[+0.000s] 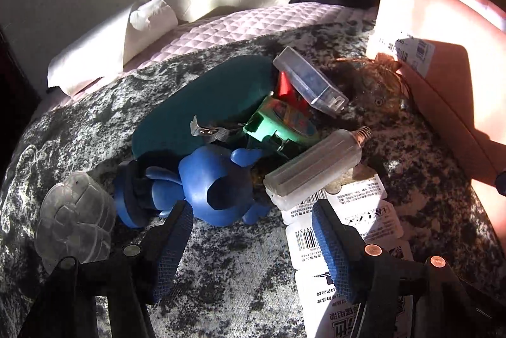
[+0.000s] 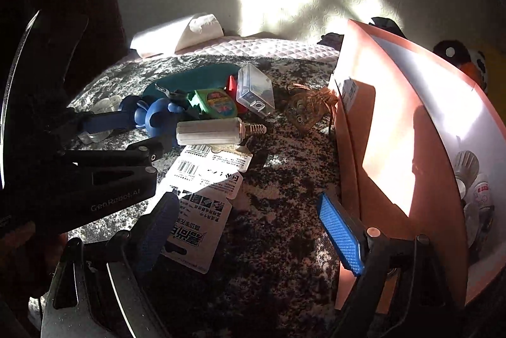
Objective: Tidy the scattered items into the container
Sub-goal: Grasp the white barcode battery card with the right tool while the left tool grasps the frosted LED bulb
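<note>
Scattered items sit heaped on a mottled velvet blanket: blue rubber figure, tubular LED bulb, green tape measure, clear plastic case, teal pouch, printed packaging cards. The pink container stands at 3 o'clock from the heap, already holding a few bulbs and small bottles; much else lies outside it. Left gripper hangs low at the heap's 6 o'clock edge, jaws wide and empty, left pad just short of the figure, right pad over the cards beside the bulb's base. Judged: a pick of figure or bulb suits; a grip across the figure's head or the bulb's ribbed body, squeezed gently, avoids dragging neighbours. Right gripper hovers at 5 o'clock beside the container wall, jaws spread wide, empty.
</note>
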`<state>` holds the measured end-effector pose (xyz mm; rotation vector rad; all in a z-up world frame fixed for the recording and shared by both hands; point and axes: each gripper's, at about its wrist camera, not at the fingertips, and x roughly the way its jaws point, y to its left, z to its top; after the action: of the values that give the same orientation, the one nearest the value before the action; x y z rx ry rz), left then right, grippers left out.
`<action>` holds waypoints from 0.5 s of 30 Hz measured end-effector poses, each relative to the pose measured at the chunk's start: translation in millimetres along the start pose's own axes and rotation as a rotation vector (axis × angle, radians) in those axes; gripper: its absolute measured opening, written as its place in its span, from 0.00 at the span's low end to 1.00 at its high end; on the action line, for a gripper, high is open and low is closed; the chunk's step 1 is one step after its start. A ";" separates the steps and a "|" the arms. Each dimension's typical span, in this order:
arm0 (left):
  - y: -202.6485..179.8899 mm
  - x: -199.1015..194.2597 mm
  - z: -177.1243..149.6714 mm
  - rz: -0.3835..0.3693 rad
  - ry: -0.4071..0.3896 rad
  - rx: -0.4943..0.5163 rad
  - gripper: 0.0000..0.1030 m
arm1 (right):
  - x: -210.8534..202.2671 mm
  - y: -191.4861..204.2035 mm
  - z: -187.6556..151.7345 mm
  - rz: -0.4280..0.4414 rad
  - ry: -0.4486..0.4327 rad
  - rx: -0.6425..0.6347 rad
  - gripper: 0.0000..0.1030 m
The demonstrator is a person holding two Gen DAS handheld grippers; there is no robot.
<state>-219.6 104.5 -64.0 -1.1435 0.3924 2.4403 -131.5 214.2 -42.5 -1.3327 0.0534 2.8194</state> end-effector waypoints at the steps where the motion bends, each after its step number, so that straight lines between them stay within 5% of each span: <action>1: -3.5 4.4 1.8 -0.014 0.002 0.006 0.66 | 3.0 -3.9 -0.2 0.012 0.011 0.004 0.80; 3: -9.8 9.8 5.8 -0.034 -0.003 0.021 0.69 | 4.4 -11.5 1.0 0.014 0.011 0.004 0.72; 8: -21.8 10.3 17.0 -0.130 -0.020 0.045 0.69 | 3.9 -34.0 2.8 0.054 0.028 0.076 0.72; 15: -39.4 39.1 19.3 -0.125 0.054 0.170 0.69 | 1.7 -64.3 3.1 0.102 0.053 0.175 0.68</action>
<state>-236.0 156.7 -85.5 -1.1271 0.5179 2.2263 -132.7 278.5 -43.2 -1.4020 0.3703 2.7826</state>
